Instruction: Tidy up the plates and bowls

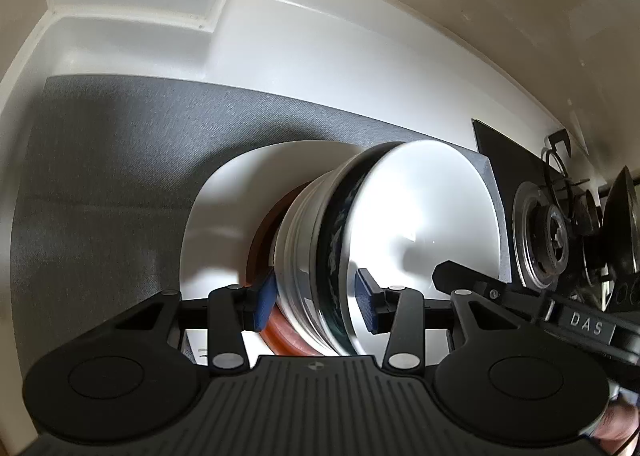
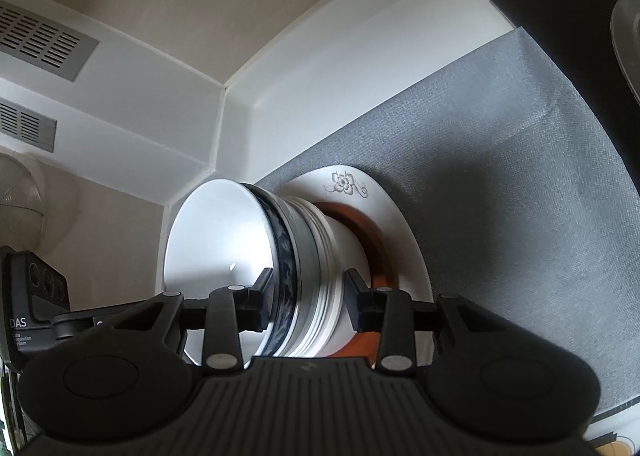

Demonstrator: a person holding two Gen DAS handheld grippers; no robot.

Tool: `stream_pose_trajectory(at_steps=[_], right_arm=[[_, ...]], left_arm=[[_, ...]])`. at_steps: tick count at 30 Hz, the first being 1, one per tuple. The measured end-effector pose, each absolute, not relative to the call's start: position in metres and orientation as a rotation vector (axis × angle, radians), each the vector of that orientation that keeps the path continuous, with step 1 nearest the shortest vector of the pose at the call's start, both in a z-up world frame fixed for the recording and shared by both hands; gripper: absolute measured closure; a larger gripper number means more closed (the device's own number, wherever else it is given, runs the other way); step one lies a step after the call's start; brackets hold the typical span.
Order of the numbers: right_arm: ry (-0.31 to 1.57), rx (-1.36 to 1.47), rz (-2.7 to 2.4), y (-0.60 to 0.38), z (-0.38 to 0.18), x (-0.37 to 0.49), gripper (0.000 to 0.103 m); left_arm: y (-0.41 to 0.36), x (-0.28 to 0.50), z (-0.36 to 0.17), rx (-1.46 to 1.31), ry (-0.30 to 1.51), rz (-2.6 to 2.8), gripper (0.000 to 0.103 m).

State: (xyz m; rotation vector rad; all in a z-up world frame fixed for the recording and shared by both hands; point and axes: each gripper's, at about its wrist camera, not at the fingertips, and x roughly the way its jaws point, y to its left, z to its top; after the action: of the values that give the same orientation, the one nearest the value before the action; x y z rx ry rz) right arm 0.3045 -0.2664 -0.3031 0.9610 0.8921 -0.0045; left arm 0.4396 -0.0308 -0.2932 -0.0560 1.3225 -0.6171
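Note:
A stack of nested bowls (image 1: pixel 320 256) with a white, blue-patterned bowl (image 1: pixel 420 224) on top sits on an orange plate (image 1: pixel 280 330), which lies on a large white plate (image 1: pixel 216 216) on the grey mat (image 1: pixel 120 176). My left gripper (image 1: pixel 316 302) has its blue pads on either side of the stack's rims, jaws apart. In the right wrist view my right gripper (image 2: pixel 308 298) straddles the same stack (image 2: pixel 308 256) from the opposite side, jaws apart. The white plate (image 2: pixel 400 224) there shows a flower mark. The other gripper's body (image 1: pixel 560 312) shows at the right.
White walls (image 1: pixel 320 56) meet the mat's far edge. A black hob with a gas burner (image 1: pixel 548 236) and a dark pan (image 1: pixel 620 224) lies beyond the mat. Vent grilles (image 2: pixel 40 40) and a mesh strainer (image 2: pixel 20 192) show in the right wrist view.

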Motion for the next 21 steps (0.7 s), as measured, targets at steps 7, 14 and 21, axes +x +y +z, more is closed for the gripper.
stream_pose_trajectory(at_steps=[7, 14, 21], right_arm=[[0.85, 0.896, -0.086, -0.264, -0.279, 0.288, 0.056], [0.811, 0.562, -0.153, -0.219, -0.185, 0.237, 0.017], [0.842, 0.452, -0.143, -0.18, -0.107, 0.16, 0.008]], left_arm=[[-0.026, 0.399, -0.239, 0.094, 1.04, -0.491, 0.046], [-0.014, 0.301, -0.123, 0.14, 0.775, -0.443, 0.0], [-0.039, 0.203, -0.06, 0.236, 0.861, -0.322, 0.0]])
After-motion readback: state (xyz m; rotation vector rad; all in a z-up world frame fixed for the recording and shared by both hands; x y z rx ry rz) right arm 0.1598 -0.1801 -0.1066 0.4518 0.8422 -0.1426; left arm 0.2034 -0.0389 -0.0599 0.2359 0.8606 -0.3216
